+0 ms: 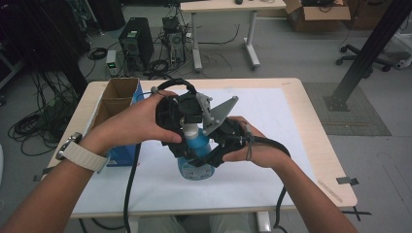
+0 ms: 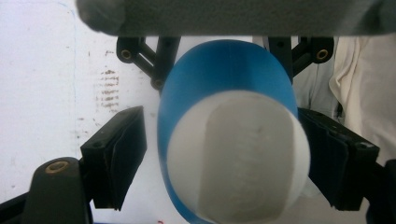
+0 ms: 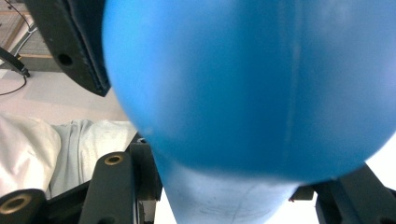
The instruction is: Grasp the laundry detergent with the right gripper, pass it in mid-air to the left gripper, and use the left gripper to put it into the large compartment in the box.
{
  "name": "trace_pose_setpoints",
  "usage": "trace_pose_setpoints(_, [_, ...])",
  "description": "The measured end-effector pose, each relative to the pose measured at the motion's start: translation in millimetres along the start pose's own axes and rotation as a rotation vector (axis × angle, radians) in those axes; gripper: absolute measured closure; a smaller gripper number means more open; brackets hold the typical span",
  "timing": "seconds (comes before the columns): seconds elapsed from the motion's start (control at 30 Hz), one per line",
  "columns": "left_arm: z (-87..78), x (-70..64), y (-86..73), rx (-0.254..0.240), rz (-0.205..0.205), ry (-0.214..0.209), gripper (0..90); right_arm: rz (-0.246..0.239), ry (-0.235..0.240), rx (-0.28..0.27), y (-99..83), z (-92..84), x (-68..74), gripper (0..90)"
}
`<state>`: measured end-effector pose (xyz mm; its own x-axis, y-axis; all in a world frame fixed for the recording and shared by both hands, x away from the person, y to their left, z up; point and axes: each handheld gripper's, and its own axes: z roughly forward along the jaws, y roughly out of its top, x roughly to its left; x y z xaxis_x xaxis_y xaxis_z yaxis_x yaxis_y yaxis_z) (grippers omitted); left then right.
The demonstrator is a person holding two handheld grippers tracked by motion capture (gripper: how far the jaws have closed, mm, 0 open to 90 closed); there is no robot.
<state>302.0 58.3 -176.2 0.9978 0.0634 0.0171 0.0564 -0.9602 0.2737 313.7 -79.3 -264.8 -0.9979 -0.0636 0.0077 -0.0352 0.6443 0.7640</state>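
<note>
Two tongs meet over one blue bottle (image 1: 194, 145) that stands near the middle of the white-covered surface (image 1: 272, 145), just beside an open cardboard box (image 1: 116, 97) at its left edge. The right tongs (image 1: 214, 153) come in low from the side and are clamped on the bottle's blue body; in the right gripper view that body (image 3: 252, 84) bulges between the black jaws, which seem to serve as the anchor, holding the bottle upright and keeping it from twisting or sliding. The left tongs (image 1: 187, 127) hang over the bottle's top, pointing down at it. In the left gripper view the bottle's white cap (image 2: 238, 158) sits between the jaws, which stand partly open: the pad on the right of that view (image 2: 336, 163) lies at or very near the cap, while the pad on the left (image 2: 116, 154) is plainly apart from it, with the white surface showing in the gap. Nothing is gripped by the left tongs yet. The arrangement reads as a two-handed cap job: one tool fixes the body low down so the other can take the cap from above, and my judgement is that the grasp on the cap is the step in hand. Off-centre closing could nudge the top sideways, which the firm lower hold should resist.
</note>
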Motion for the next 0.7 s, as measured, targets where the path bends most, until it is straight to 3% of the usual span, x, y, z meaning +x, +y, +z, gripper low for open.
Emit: trace_pose_setpoints(0.7, [1.9, -0.2, -1.6, -0.006, -0.002, -0.011, 29.7, -0.003, 0.007, 0.007, -0.8, 1.7, 0.7, 44.0])
